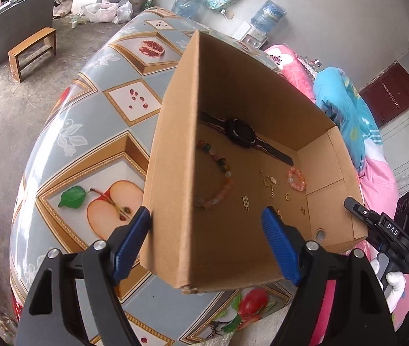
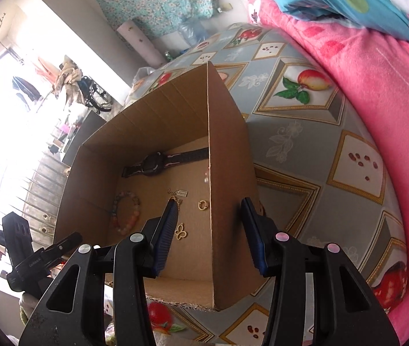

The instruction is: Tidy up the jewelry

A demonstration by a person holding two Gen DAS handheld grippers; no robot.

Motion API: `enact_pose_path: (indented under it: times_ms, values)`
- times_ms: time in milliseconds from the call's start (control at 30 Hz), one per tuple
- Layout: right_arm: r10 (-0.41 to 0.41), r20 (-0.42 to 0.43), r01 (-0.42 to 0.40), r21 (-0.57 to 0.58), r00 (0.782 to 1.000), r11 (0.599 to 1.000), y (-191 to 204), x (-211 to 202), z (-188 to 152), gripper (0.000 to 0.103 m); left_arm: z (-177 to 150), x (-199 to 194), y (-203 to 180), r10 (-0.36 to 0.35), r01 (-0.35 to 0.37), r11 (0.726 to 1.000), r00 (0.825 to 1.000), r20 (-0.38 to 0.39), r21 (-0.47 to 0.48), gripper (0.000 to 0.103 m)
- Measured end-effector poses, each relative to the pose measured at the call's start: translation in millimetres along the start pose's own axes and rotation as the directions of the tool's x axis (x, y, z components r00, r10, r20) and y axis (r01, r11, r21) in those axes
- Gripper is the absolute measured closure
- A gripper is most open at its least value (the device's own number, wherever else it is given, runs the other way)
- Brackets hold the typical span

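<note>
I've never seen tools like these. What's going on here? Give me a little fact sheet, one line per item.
Setting: table under a fruit-patterned cloth
Container: open cardboard box
Inside the box: black watch, multicoloured bead bracelet, pink bead bracelet, gold ring, small gold charms
Left hand-held gripper: open, straddling one box wall
Right hand-held gripper: open, straddling another wall

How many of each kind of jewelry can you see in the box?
Watch: 1
Bead bracelets: 2
Gold ring: 1
Small gold charms and chain bits: several, too small to count
Total clearly seen: 4, all inside the box
</note>
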State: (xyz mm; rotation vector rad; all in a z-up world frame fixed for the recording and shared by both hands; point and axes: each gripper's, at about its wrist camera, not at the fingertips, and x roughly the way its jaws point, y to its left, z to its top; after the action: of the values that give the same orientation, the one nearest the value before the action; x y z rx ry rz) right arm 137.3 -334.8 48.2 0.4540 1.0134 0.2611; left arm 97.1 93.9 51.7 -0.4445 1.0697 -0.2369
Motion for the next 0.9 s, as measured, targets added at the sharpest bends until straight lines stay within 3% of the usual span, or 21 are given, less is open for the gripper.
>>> enact_pose_path:
  times_ms: [400,500,567,667,733,900]
  values:
    - [-0.004,0.035,0.004,-0.009,0.999,1.000,-4,-10,-21,0.058,-32,-9,1,-0.027,0.027,1.000,0.998,0.055,-0.001,0.025]
    - [-0.007,0.066,0.007,0.000,0.998,1.000,-4,-14,-27,0.058,-39,-19,-4,0.002,-0.007,0.999,0.992,0.123,0.044,0.025]
    - [-0.025,0.110,0.025,-0.003,0.994,1.000,-1,-24,-37,0.058,-48,-32,-11,0.062,-0.080,0.994,0.977,0.204,0.081,0.025]
    - [-0.077,0.189,0.085,-0.033,0.979,0.996,5,-43,-55,0.053,-65,-50,-24,0.137,-0.190,0.971,0.940,0.313,0.145,0.023]
    - [-0.109,0.238,0.122,-0.042,0.965,0.992,8,-56,-69,0.051,-75,-59,-31,0.165,-0.236,0.957,0.921,0.353,0.170,0.022]
    - [-0.139,0.329,0.176,-0.085,0.934,0.981,19,-85,-97,0.046,-93,-77,-43,0.212,-0.305,0.936,0.887,0.410,0.176,0.008]
